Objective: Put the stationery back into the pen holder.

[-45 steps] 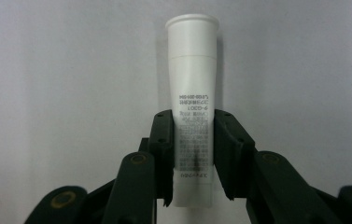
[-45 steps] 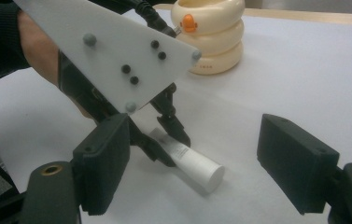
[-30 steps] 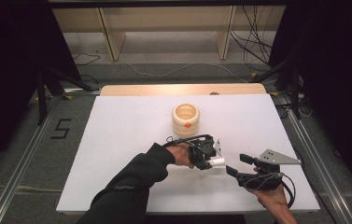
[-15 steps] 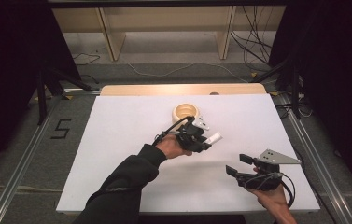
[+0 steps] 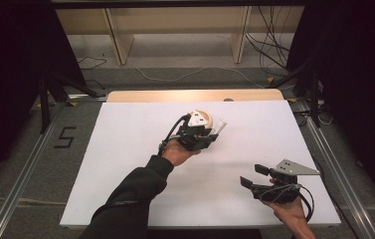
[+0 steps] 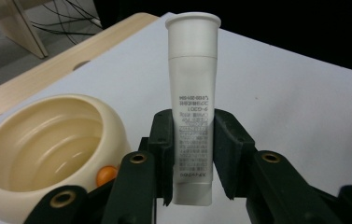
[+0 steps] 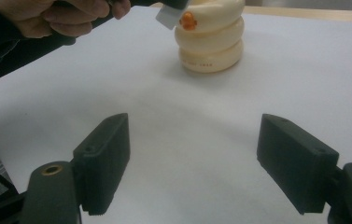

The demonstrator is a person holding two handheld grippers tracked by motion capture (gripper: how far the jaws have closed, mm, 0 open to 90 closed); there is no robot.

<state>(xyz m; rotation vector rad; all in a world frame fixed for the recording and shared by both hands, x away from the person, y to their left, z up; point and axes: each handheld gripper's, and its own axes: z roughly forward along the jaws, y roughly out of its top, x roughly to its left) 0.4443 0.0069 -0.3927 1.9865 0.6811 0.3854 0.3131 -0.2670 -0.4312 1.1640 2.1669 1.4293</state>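
The white tube is pinched between the two black jaws of the left gripper, which holds it up in the air right beside the cream cup near the far middle of the white table. The tube's cap end points away from the hand. I think the job is to put the tube into the cup. To do it well, line the tube up over the cup's round mouth, tip it so one end points down, lower it slowly, and only then let go. The right gripper rests near the front edge with its jaws wide apart and nothing in them. There is one tube, one cup and two grippers.
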